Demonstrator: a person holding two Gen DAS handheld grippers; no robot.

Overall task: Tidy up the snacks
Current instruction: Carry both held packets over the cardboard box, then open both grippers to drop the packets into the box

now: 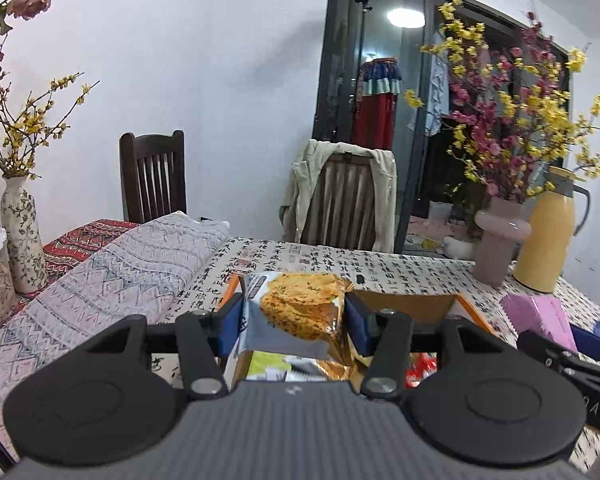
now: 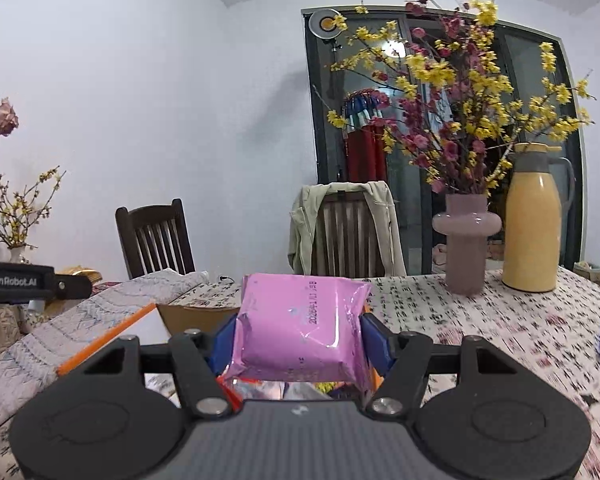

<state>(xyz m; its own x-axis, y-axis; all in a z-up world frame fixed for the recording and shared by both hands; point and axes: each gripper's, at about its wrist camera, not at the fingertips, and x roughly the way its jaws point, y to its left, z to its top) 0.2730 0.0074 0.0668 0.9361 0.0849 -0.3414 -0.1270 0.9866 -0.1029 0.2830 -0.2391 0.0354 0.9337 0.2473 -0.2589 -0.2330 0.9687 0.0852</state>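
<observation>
My left gripper [image 1: 294, 316] is shut on an orange-and-silver cracker packet [image 1: 300, 308], held up over an open cardboard box [image 1: 416, 306] with orange flaps. More wrapped snacks [image 1: 284, 368] lie inside the box below it. My right gripper [image 2: 298, 332] is shut on a pink snack packet [image 2: 300, 328], also raised above the box [image 2: 192, 318], whose orange flap edge [image 2: 108, 336] runs to the left. That pink packet [image 1: 538, 316] and the right gripper's body show at the right edge of the left wrist view. The left gripper's body [image 2: 32, 280] pokes in at the left of the right wrist view.
The table wears a calligraphy-print cloth [image 2: 480, 320]. A folded patterned fabric [image 1: 112, 280] lies at the left. A pink vase of flowers [image 2: 466, 240] and a yellow thermos jug [image 2: 534, 220] stand at the back right. A floral vase [image 1: 20, 232], two chairs [image 1: 152, 176] behind.
</observation>
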